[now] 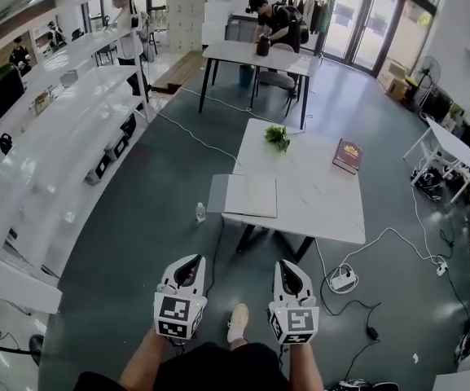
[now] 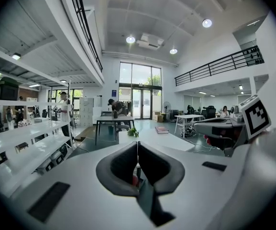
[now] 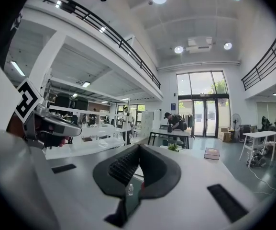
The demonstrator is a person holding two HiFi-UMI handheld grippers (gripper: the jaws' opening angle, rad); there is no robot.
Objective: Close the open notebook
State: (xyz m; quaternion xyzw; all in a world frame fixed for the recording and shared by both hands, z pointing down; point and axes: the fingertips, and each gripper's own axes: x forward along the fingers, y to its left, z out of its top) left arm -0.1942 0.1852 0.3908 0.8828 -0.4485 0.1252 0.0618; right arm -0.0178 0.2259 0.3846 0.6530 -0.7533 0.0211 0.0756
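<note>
An open white notebook point(image 1: 243, 195) lies flat on the near left end of a white table point(image 1: 324, 202), and its left page hangs over the table edge. Both grippers hover over the floor, well short of the table and apart from the notebook. My left gripper point(image 1: 189, 262) is shut with nothing between its jaws, which meet tip to tip in the left gripper view point(image 2: 137, 143). My right gripper point(image 1: 287, 267) is also shut and empty point(image 3: 139, 147). The gripper bodies hide the notebook in both gripper views.
On the same table are a brown book point(image 1: 348, 155) at the far right and a small green plant point(image 1: 278, 138) at the far edge. A small bottle point(image 1: 200, 212) stands on the floor by the table's left corner. Cables and a power strip point(image 1: 343, 280) lie to the right. A person bends over a far table point(image 1: 259, 55).
</note>
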